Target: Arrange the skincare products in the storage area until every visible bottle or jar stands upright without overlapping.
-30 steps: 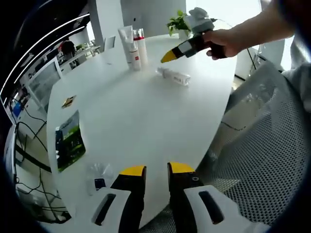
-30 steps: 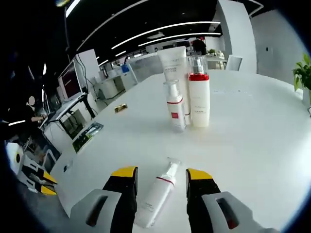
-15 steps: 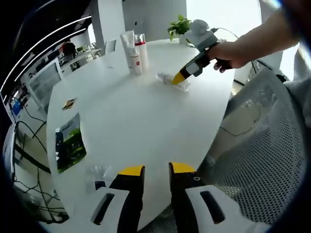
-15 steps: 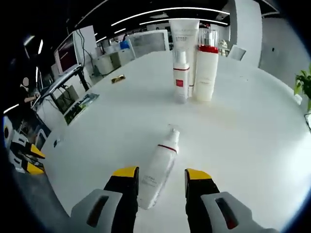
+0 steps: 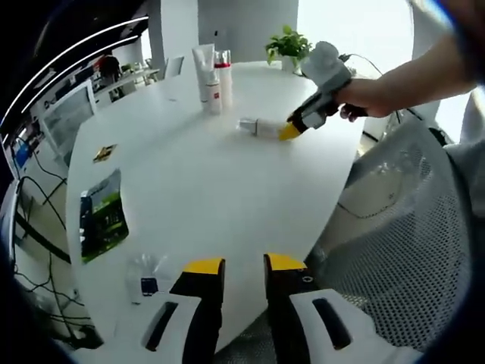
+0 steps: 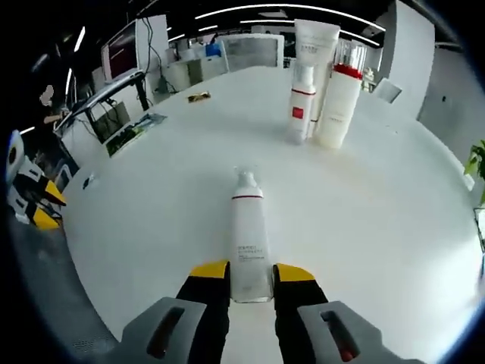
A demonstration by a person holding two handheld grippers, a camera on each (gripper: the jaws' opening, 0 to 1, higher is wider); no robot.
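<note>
A white pump bottle with a red band lies on its side on the white table, pump end away from me. My right gripper is shut on its base; in the left gripper view this right gripper is at the end of the lying bottle. Behind stand three upright products close together: a tall white tube, a red-capped bottle and a small pump bottle. From the left they appear as tube, red-capped bottle and small bottle. My left gripper hovers over the near table edge, jaws slightly apart, holding nothing.
A green magazine, a small card and a clear plastic packet lie on the table's left part. A potted plant stands at the far edge. A mesh chair is on the right. A person's hand holds the right gripper.
The right gripper came down onto the lying bottle and its jaws narrowed onto the bottle's base; the bottle now lies in line with the jaws. The left gripper stayed put.
</note>
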